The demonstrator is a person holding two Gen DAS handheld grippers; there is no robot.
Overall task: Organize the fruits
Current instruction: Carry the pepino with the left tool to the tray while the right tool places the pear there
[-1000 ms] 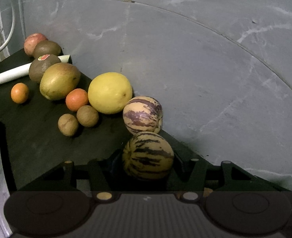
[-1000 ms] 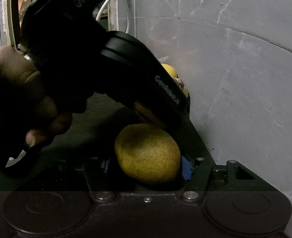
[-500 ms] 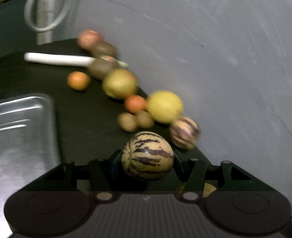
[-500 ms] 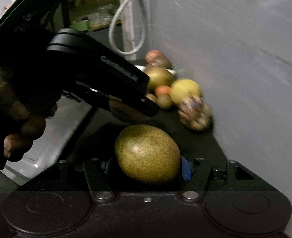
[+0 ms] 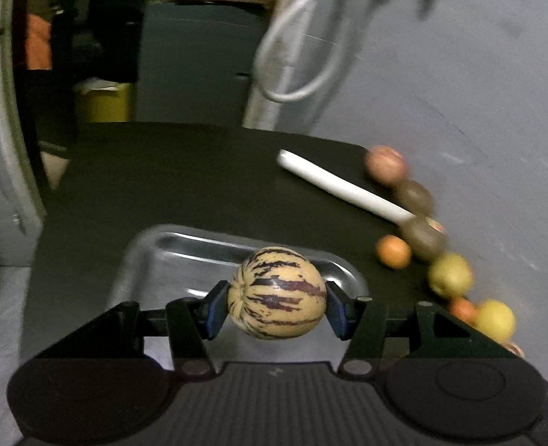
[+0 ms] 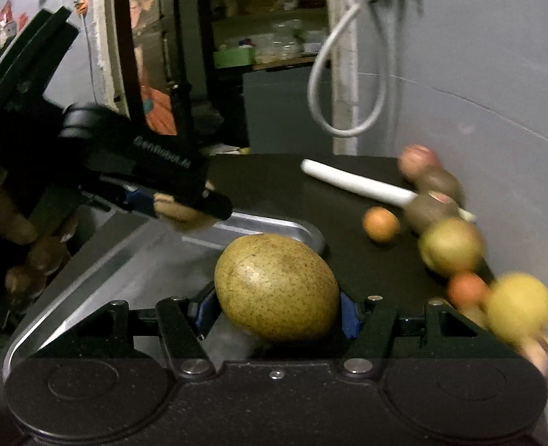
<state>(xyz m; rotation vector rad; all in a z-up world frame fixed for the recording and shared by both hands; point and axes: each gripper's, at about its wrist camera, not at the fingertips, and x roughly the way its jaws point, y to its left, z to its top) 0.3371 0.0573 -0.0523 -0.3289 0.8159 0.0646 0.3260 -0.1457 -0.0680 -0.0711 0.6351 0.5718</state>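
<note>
My left gripper (image 5: pixel 277 306) is shut on a cream melon with purple stripes (image 5: pixel 277 293) and holds it over the metal tray (image 5: pixel 184 256). My right gripper (image 6: pixel 277 308) is shut on a speckled yellow-brown pear (image 6: pixel 276 285), at the right edge of the same tray (image 6: pixel 125 260). The left gripper (image 6: pixel 184 212) also shows in the right wrist view, above the tray's far side. More fruit lies in a row along the grey wall: a small orange (image 5: pixel 393 251), a green-yellow fruit (image 5: pixel 450 275), a lemon (image 5: pixel 495 319), brown kiwis (image 5: pixel 421 239) and a reddish fruit (image 5: pixel 385 165).
A white stick-like object (image 5: pixel 341 187) lies on the black table (image 5: pixel 181 174) near the fruit row. A grey wall (image 5: pixel 478 93) borders the table on the right, with a hanging white cable (image 5: pixel 300 55). Shelves and clutter stand behind the table.
Both grippers have swung left from the fruit row by the wall to over the metal tray, each still holding its fruit.
</note>
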